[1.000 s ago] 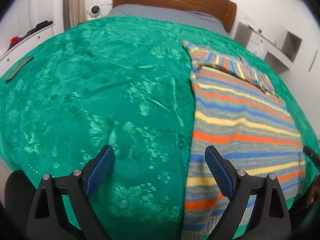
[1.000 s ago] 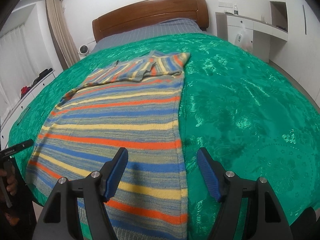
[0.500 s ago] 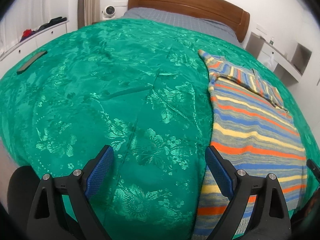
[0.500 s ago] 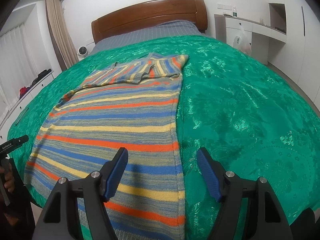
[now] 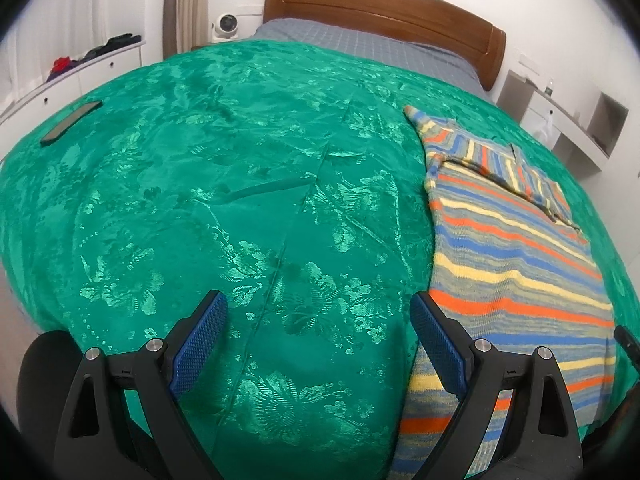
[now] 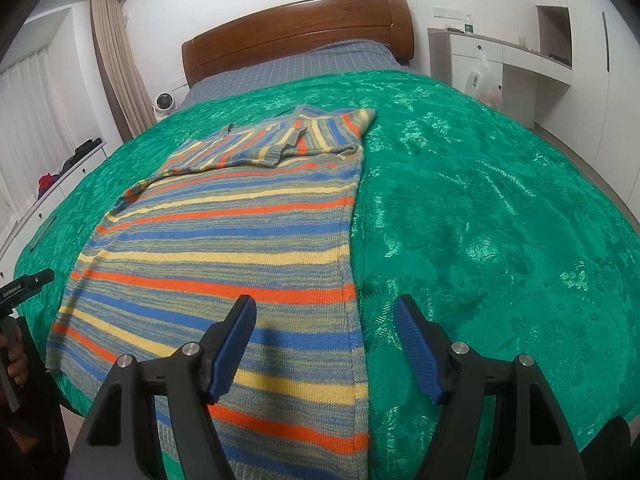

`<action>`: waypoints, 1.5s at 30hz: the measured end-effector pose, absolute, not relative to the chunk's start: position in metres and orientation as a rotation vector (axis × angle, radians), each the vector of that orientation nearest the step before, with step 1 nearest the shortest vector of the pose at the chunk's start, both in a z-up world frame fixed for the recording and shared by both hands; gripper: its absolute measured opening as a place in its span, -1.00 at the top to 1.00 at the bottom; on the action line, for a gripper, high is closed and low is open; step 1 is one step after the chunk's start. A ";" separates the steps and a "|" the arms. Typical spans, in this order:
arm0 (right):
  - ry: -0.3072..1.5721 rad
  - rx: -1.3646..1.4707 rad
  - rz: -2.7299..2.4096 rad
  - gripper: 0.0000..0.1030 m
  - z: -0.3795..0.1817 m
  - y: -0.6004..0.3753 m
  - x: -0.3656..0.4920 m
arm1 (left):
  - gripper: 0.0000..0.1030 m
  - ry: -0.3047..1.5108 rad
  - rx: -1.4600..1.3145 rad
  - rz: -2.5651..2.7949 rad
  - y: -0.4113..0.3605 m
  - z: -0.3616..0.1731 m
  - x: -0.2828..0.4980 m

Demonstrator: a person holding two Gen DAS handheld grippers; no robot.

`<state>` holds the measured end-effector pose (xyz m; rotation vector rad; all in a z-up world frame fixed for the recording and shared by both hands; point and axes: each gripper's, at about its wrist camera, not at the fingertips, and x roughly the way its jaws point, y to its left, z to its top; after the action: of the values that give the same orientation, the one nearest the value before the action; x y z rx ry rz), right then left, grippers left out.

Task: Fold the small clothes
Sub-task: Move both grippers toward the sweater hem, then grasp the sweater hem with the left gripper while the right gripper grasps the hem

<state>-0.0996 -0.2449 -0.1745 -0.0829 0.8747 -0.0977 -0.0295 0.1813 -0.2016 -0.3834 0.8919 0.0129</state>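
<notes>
green bedspread (image 5: 200,200) | striped sweater (image 6: 224,248) lying flat | left tongs (image 5: 318,314) wide, empty | right tongs (image 6: 324,314) wide, empty

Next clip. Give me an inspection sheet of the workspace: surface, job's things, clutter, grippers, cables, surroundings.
Surface: green floral bedspread covering the bed, lightly creased.
Job's things: striped knit sweater lying flat, sleeve folded across its top.
Clutter: dark flat phone-like object near the bedspread's far left edge.
Grippers: left gripper open over bare bedspread; right gripper open above the sweater's right edge; both empty.
Cables: nothing seen.
Surroundings: wooden headboard, small white fan, white cabinets, curtains.
</notes>
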 end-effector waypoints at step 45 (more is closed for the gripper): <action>1.335 0.140 -0.015 -0.37 -0.173 -0.288 -0.129 | -0.28 1.277 -0.297 -0.346 0.121 -0.220 -0.056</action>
<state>-0.1290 -0.2876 -0.1735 0.1401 1.3345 -0.0145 -0.0565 0.1206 -0.2200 -0.2966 1.2769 -0.3462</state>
